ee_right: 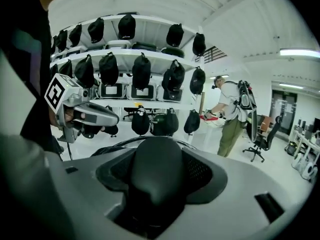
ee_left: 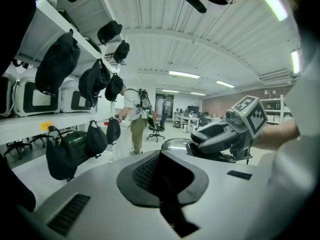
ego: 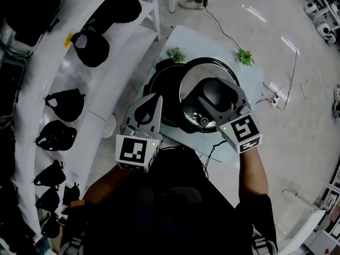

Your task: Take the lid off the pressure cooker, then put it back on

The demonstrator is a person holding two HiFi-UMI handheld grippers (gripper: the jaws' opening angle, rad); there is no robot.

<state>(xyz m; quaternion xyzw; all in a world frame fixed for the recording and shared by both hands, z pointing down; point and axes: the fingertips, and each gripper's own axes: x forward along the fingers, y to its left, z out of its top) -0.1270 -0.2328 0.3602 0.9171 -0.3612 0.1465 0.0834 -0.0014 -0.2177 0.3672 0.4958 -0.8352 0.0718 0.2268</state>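
As you look down, right hand-held gripper (ego: 213,93): grasping the lid (ego: 186,89) by its handle (ee_right: 154,176).
Left hand-held gripper (ego: 158,101): clenched, empty, at 9 o'clock.

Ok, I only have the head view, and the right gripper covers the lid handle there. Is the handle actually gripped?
Observer: Yes. In the right gripper view the handle sits between the right gripper's jaws, with both pads against it.
Operator: And the left one?
Observer: The left gripper is shut, with nothing in it.
Operator: I only see shoes near the table. Who's that?
Observer: A person with a backpack, reaching toward the shelves.
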